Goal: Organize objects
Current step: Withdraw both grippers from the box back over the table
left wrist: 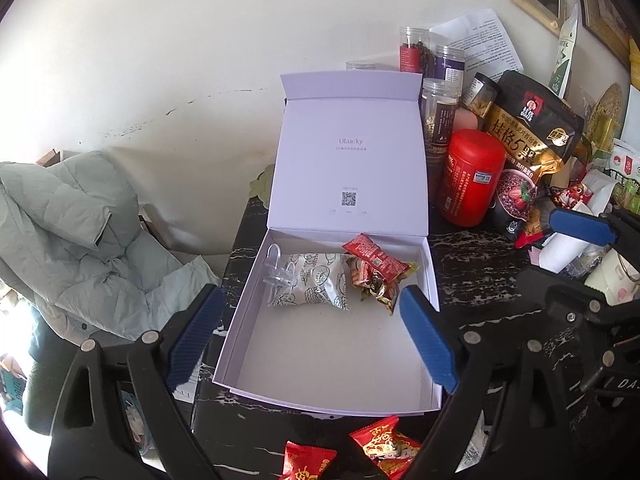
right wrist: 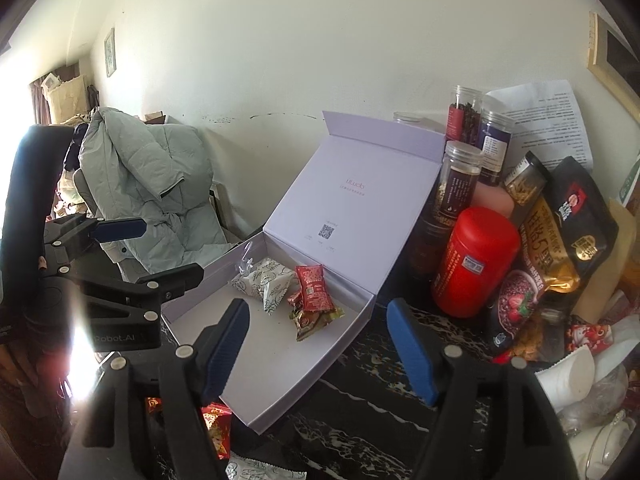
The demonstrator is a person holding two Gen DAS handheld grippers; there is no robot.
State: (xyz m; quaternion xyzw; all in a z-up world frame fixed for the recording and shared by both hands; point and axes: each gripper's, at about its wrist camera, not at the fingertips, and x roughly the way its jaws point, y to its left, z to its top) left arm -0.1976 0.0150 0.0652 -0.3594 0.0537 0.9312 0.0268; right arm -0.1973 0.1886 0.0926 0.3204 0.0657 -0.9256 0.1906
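Light: daylight enters from the left, fairly bright on the pale wall (left wrist: 180,40)
Glare: blown-out white patch at the left edge of the right wrist view, flare streak beside the left gripper (right wrist: 120,248)
Shadows: soft, inside the open box (left wrist: 332,344)
Distortion: strong fisheye bending, dark vignette in corners
Focus: centre sharp, edges softer

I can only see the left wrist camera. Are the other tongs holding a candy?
Observer: No. The right tongs are open and empty, near the white box.
Operator: Any more snacks outside the box?
Observer: Yes. A white patterned packet lies on the table in front of the box, beside the red packets.
Operator: What's past the coat?
Observer: A small framed picture hangs far behind it.
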